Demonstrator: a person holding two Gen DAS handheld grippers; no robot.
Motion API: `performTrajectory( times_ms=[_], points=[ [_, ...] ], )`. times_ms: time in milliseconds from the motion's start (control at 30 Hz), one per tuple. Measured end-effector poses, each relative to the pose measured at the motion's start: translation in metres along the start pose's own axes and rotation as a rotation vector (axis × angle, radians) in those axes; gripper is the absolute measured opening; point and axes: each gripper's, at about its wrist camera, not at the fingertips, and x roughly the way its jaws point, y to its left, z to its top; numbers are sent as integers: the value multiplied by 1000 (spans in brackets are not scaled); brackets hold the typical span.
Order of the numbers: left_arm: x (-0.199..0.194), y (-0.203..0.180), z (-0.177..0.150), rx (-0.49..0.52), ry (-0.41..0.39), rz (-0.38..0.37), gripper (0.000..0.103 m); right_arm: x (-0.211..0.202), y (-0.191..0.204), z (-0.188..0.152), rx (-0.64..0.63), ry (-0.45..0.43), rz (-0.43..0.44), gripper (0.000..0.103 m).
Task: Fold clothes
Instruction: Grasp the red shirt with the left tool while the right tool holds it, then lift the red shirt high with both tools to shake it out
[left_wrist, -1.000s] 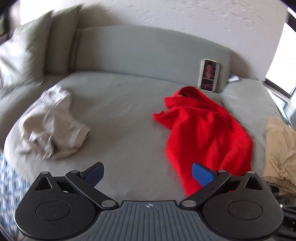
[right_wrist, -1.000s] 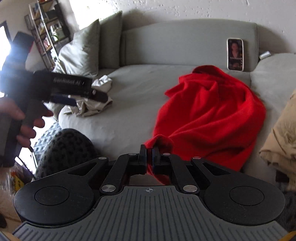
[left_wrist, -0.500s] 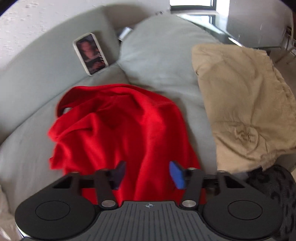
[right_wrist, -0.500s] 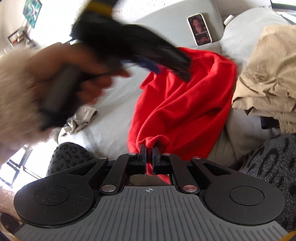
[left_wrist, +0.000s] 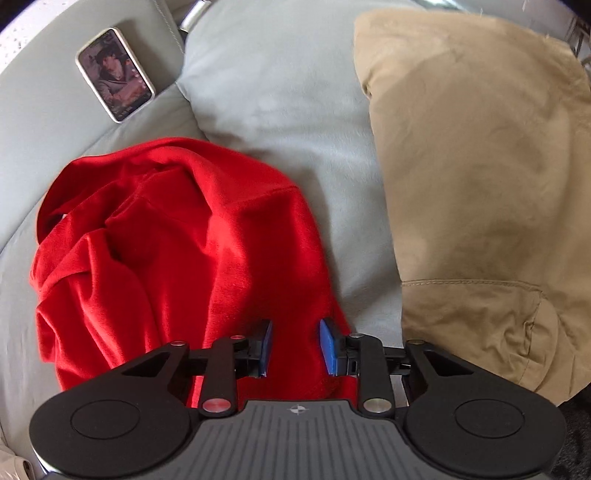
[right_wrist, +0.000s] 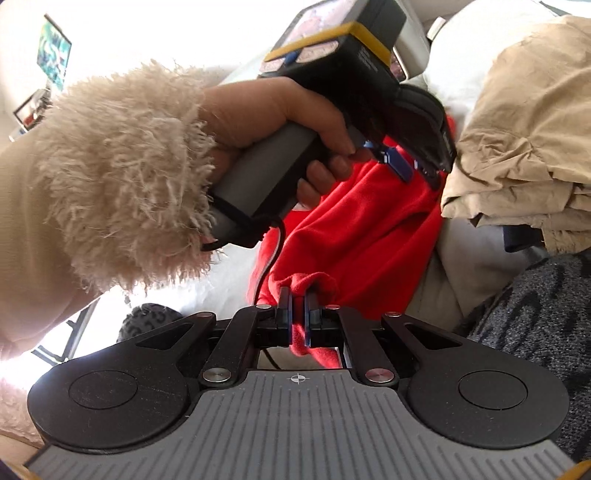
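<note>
A crumpled red garment (left_wrist: 166, 258) lies on the grey sofa (left_wrist: 44, 155). My left gripper (left_wrist: 297, 347) points steeply down over the garment's near right edge. Its jaws are closing, red cloth lies between the blue pads (left_wrist: 266, 345), and a gap still shows on both sides. From the right wrist view, the left gripper (right_wrist: 413, 168) sits low on the far side of the red garment (right_wrist: 369, 229), held by a hand in a fuzzy cream sleeve (right_wrist: 122, 173). My right gripper (right_wrist: 297, 321) is shut on a bunched near edge of the garment.
Tan trousers (left_wrist: 480, 184) lie in a pile on a grey cushion (left_wrist: 288, 92) right of the red garment. A phone (left_wrist: 114, 75) leans against the sofa back. A dark speckled fabric (right_wrist: 546, 325) is at the near right.
My left gripper swung from the sofa's left side over to the red garment, sank toward it and narrowed its jaws. The right gripper kept its hold on the cloth and rolled.
</note>
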Motion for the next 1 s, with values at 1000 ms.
performTrajectory(
  times_ms=[1000],
  points=[
    [-196, 249, -84, -889, -661, -171, 0, 9, 53, 68, -234, -124, -227, 5]
  ],
)
